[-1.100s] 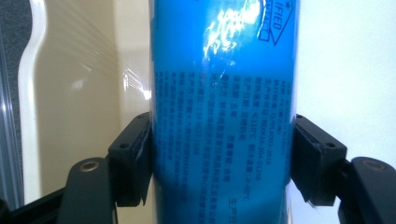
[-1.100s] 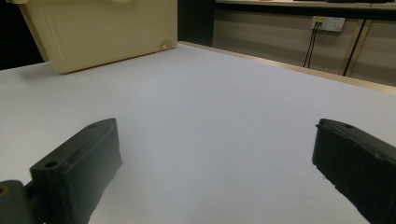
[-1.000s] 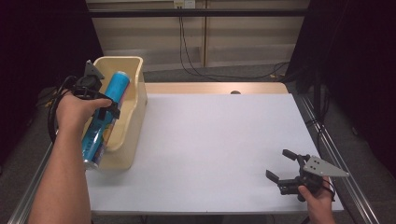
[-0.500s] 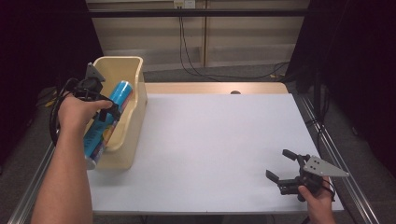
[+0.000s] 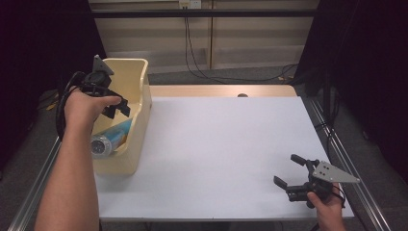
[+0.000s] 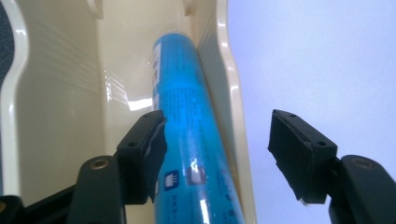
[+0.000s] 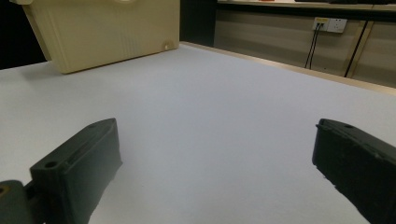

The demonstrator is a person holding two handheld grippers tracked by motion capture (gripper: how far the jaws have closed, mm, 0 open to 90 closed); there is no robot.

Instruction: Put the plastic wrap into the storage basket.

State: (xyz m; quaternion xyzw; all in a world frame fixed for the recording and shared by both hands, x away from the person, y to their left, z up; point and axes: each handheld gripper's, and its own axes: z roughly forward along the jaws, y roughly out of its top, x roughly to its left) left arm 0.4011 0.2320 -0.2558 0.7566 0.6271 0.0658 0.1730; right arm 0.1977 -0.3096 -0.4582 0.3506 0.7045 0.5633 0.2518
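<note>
**Blue tube laid in the cream bin, both grippers unloaded**

In the high view the blue tube (image 5: pixel 115 137) lies inside the cream bin (image 5: pixel 139 101) at the left edge of the tabletop (image 5: pixel 221 144). Its long axis slants from its round end at lower left up towards the right. In the left gripper view it rests against the bin's wall. The left gripper (image 5: pixel 118 108) hangs above the bin. Its fingers (image 6: pixel 149 149) have just been closing slightly, yet they stand spread and do not pinch the tube seen through the gap. One second ago this gripper held the tube over the bin. The right gripper (image 5: pixel 288 171), at lower right, has its fingers (image 7: pixel 79 163) spread over bare tabletop, as before
</note>
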